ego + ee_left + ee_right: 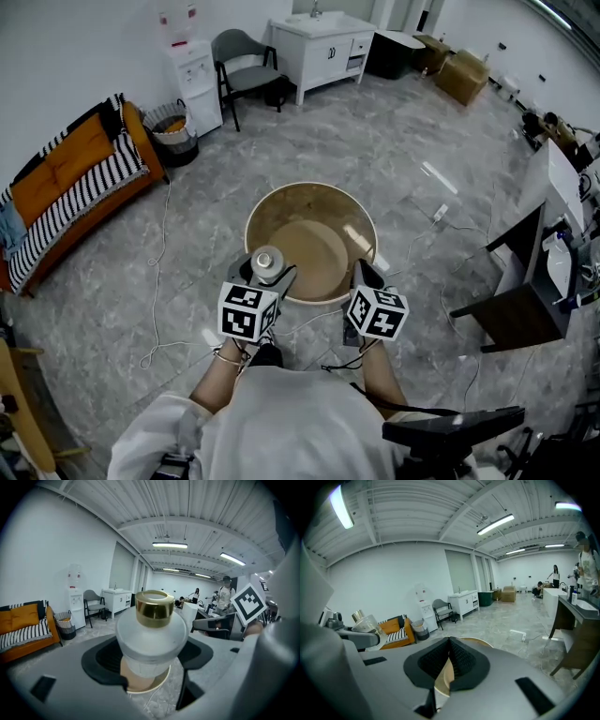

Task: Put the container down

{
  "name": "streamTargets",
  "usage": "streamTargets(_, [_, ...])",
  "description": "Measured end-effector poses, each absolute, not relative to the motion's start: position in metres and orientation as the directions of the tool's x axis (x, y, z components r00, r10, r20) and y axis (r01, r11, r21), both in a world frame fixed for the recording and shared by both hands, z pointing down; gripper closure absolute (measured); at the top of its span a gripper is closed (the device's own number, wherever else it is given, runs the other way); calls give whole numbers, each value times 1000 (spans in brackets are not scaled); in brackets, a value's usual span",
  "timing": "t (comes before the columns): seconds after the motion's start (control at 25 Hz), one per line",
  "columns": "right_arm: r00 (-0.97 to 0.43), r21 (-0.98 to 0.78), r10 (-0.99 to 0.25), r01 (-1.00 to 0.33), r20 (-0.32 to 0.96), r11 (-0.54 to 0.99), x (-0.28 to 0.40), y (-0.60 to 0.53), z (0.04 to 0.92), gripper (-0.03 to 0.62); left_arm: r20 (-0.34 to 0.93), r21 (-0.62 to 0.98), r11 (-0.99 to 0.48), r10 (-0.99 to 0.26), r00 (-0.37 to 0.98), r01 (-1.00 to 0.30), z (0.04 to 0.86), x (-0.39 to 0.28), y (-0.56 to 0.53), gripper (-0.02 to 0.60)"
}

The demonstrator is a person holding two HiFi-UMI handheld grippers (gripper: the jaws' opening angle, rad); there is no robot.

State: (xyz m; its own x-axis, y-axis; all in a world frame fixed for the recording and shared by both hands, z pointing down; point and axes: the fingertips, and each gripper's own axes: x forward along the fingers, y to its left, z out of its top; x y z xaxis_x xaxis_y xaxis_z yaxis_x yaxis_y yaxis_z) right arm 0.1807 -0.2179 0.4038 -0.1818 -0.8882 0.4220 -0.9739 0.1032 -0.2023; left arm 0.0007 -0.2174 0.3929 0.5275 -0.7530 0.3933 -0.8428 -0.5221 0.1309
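Observation:
A frosted glass container point(267, 262) with a gold cap point(154, 606) stands upright between the jaws of my left gripper point(266, 276), which is shut on its body point(150, 634). It hangs over the near left rim of a round wooden table point(309, 239). My right gripper point(365, 275) is over the near right rim, its jaws shut together with nothing between them point(449, 660). The right gripper view shows the held container point(366, 623) at the far left and a strip of the table point(478, 642) beyond the jaws.
An orange striped sofa point(70, 183) lines the left wall. A water dispenser point(195, 80), a grey chair point(242, 70) and a white cabinet point(323, 47) stand at the back. A dark desk point(525, 281) is at the right. Cables point(159, 281) trail on the floor.

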Motion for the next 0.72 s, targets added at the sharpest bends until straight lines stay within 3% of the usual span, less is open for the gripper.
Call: streamTargets(0.72, [-141,-246,-893,-969,427,35,156,-366,420,571,422,148,-567,-705,570,-811,415,-30,-393,244])
